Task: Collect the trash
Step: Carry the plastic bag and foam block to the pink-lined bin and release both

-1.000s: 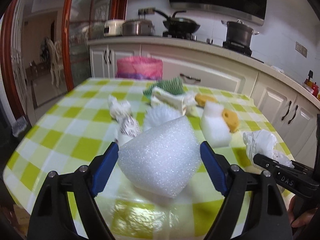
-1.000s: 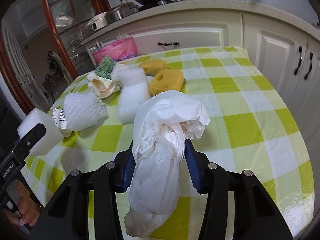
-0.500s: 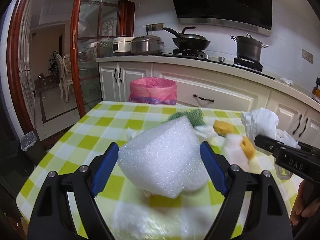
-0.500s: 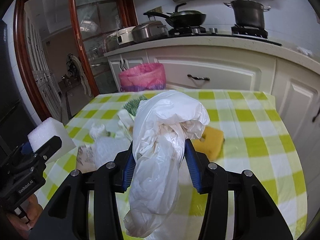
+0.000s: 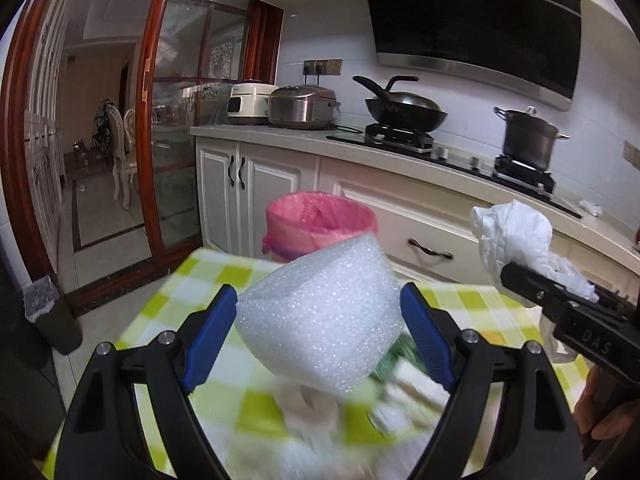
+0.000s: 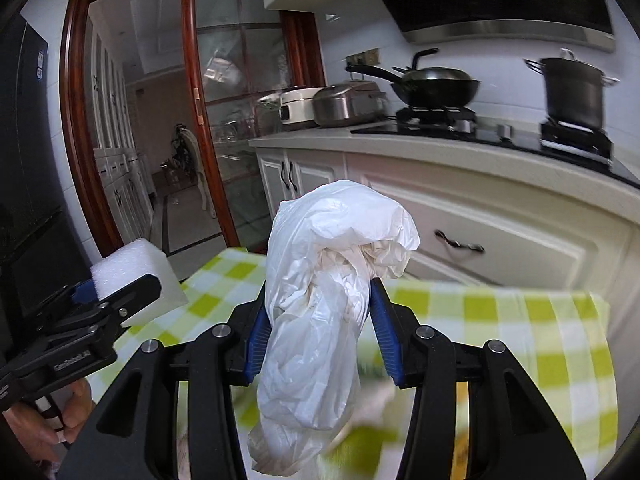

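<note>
My left gripper [image 5: 320, 320] is shut on a white foam block [image 5: 320, 316] and holds it up above the green-checked table [image 5: 208, 276]. The block also shows in the right wrist view [image 6: 136, 268]. My right gripper [image 6: 318, 320] is shut on a crumpled white plastic bag [image 6: 320, 292], which hangs down between the fingers; it also shows in the left wrist view [image 5: 512, 236]. A bin with a pink liner [image 5: 320, 224] stands just past the table's far edge, ahead of the foam block. Other trash on the table [image 5: 404, 376] is blurred.
White kitchen cabinets [image 5: 432, 232] with a worktop, rice cookers [image 5: 300, 106], a wok [image 5: 404, 108] and a pot [image 5: 528, 136] run behind the bin. A glass sliding door [image 5: 176, 152] is at the left. A small dark bin [image 5: 48, 316] stands on the floor at left.
Both grippers have risen and moved forward with their loads. The pink bin is now closer and the table trash has dropped below the fingers.
</note>
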The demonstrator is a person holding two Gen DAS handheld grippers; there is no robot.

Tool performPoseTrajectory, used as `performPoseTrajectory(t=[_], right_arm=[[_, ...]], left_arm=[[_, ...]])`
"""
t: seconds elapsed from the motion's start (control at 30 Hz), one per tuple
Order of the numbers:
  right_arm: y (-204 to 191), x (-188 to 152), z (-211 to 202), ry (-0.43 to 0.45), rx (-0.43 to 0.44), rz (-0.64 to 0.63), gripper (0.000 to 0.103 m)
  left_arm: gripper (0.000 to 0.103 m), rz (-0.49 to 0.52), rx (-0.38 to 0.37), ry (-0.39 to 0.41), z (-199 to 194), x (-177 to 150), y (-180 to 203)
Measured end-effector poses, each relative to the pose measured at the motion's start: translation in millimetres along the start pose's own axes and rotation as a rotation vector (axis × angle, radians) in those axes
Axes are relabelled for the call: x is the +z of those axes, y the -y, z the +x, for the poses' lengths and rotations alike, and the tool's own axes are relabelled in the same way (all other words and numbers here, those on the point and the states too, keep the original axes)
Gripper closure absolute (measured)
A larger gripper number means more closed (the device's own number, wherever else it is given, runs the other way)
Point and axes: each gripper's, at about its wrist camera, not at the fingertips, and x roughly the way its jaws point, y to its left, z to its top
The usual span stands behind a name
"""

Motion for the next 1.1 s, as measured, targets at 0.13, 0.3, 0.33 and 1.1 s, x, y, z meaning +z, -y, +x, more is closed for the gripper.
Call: performPoseTrajectory(t=[0.13,0.3,0.33,1.1], right_arm=[[3,31,47,0.0,0.017,-0.027,0.057],[10,67,110,0.012,0.025,-0.074,0.057],[12,72,119,0.014,0.025,-0.082,0.057],[78,124,347,-0.082,0.163,-0.068,0.026]], left_arm=[[0.022,0.009,0.018,0.009,44,26,-12],[0.022,0.01,0.047,0.041,107,60,-28],[0.022,0.007,0.05,0.046,117,65,-30],[0.013,-0.055,-0.048,-0.006,356,120,-63]])
